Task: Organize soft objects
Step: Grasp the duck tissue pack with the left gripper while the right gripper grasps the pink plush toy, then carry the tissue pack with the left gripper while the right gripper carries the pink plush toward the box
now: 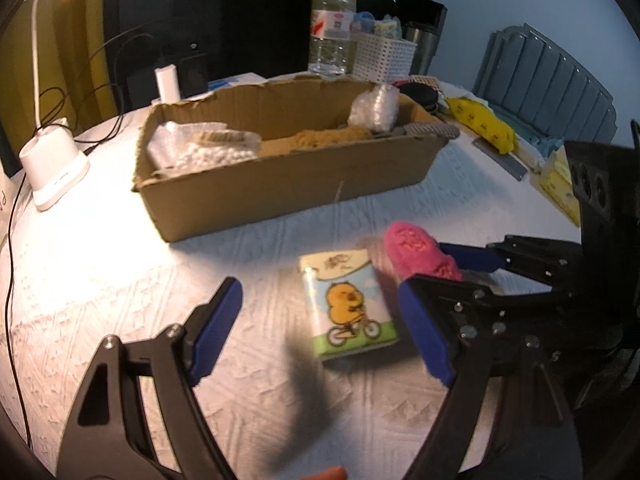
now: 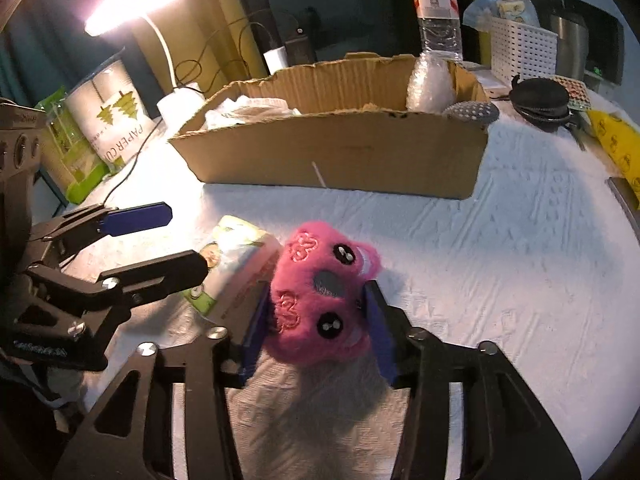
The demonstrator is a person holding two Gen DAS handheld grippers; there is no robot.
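A pink plush toy [image 2: 320, 296] with black eyes sits between the blue pads of my right gripper [image 2: 320, 320], which is shut on it just above the white cloth. The toy also shows in the left wrist view [image 1: 416, 252]. A tissue pack with a yellow duck on a bicycle [image 1: 344, 300] lies on the cloth between the fingers of my left gripper [image 1: 320, 320], which is open and empty. The pack also shows in the right wrist view [image 2: 236, 260], beside the toy. A cardboard box [image 1: 280, 184] stands behind, holding bubble wrap and other soft items.
A white desk lamp [image 1: 52, 168] stands at the left with cables. A water bottle [image 1: 332, 24], a white basket [image 1: 384, 56] and a yellow pack [image 1: 484, 124] lie behind and right of the box. A paper-cup pack [image 2: 108, 120] is at far left.
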